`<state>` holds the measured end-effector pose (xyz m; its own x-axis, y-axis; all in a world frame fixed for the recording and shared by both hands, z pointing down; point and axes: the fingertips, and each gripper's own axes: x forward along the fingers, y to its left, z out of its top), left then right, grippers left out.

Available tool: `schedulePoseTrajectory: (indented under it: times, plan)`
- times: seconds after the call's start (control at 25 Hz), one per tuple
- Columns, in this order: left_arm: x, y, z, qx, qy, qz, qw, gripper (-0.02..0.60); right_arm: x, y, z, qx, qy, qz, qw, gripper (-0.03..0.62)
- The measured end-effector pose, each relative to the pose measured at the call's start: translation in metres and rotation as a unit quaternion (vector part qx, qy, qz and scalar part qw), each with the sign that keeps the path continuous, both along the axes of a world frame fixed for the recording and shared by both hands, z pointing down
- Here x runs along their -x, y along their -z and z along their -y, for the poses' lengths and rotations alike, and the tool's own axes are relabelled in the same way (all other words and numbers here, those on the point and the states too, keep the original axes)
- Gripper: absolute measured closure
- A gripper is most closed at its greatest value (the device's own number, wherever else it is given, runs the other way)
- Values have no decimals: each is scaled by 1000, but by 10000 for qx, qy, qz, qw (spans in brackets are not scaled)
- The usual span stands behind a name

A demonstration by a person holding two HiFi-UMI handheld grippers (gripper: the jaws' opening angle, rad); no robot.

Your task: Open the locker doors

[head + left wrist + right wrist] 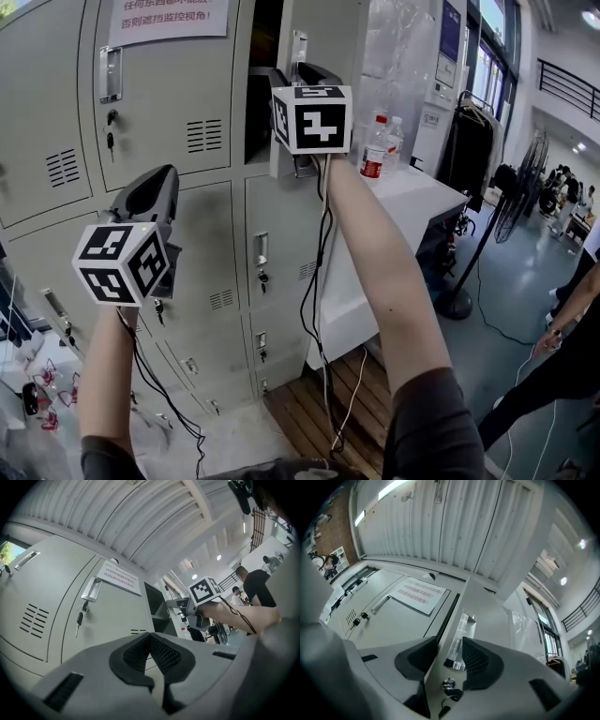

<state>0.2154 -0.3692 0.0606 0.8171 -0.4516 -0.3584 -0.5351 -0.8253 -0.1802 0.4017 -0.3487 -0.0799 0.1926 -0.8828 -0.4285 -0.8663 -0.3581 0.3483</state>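
Clearance round the open door [333,37]
Dark gap [264,84] left of the door is free; right of it, a white table [417,199] with bottles [375,150] crowds close; below it, keys [263,277] jut from closed doors [281,230].

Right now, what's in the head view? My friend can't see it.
The right gripper holds the edge of an open grey locker door high up. The left gripper hangs lower, shut and empty, before closed lockers.

Grey left gripper [151,638] and right gripper [450,656], marker cubes [311,119], black cables [315,281], dark sleeves [436,427].
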Motion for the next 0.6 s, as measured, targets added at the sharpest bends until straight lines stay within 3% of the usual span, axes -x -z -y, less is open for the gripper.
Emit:
schedulePoseTrajectory:
  times: [0.32, 0.6]
  plan:
    - [-12, -5, -20, 62, -325, 56, 9994, 572, -8, 0, -42, -160, -268, -91, 9995, 404]
    - [-21, -5, -42, 59, -647, 66, 9979, 572, -19, -1, -76, -172, -306, 245, 9991, 411]
